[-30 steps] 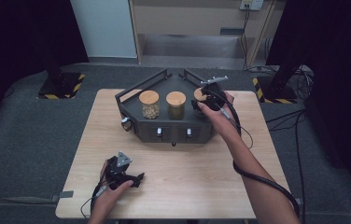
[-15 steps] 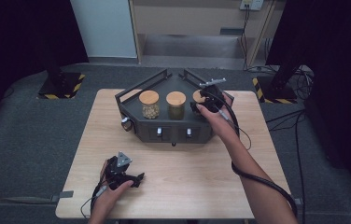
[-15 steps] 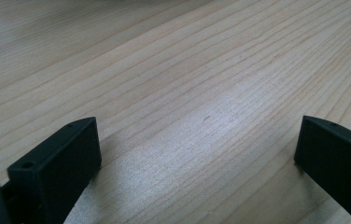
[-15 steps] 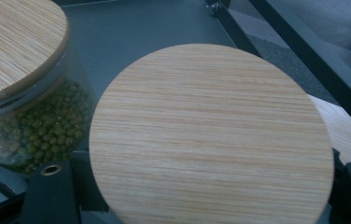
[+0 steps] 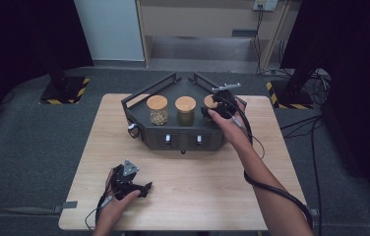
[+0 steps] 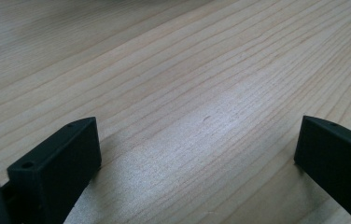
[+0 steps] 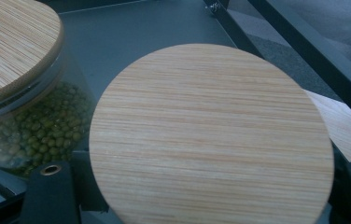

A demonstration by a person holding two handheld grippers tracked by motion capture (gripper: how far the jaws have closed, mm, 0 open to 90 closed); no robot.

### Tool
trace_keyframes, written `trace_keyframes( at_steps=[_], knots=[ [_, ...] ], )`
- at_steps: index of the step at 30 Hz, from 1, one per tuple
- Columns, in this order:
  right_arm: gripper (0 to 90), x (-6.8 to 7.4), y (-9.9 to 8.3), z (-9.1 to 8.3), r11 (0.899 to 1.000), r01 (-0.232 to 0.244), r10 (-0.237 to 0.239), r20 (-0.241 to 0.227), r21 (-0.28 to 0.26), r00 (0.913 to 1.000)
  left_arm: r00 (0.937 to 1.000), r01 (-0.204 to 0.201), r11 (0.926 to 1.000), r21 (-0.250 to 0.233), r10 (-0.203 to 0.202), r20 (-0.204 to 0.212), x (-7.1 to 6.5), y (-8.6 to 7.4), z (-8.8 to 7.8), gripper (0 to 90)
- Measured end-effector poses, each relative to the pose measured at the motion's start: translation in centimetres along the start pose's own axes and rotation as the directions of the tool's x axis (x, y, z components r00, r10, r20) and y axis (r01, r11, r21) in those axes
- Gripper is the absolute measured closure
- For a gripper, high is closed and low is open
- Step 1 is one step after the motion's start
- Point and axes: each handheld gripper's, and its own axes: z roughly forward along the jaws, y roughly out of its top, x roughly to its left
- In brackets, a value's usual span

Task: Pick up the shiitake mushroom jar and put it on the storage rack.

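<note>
The right gripper (image 5: 217, 105) is reaching over the rightmost jar (image 5: 209, 102) in the dark rack (image 5: 183, 142) at the far middle of the tabletop (image 5: 188, 187), and its fingers (image 7: 52, 196) are closing on that jar at either side just under the round wooden lid (image 7: 211, 135). The contents of this jar are hiding beneath the lid and the hand. Just beside it, the middle jar (image 5: 185, 110) is showing small green beans (image 7: 33, 135) through its glass, and the left jar (image 5: 157, 109) is holding paler, yellowish grains; both are wearing matching wooden lids and standing upright in a row. The rack's raised rails are running close behind and to the right of the gripped jar, so room is tight there, while above the lids it is open. The left gripper (image 5: 133, 184) is resting near the front left edge of the tabletop, its fingers (image 6: 61, 158) standing wide apart over bare wood, well apart from the rack.
</note>
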Motion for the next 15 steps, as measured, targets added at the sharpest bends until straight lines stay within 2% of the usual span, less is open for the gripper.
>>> trace_keyframes(
  at_steps=[15],
  knots=[
    [25.6,-0.36,-0.71,-0.09,1.000,-0.004,0.004,-0.010,-0.022,0.9999,1.0000,0.000,1.0000,0.000,0.000,0.000,-0.01,0.00,0.00,0.0]
  ],
)
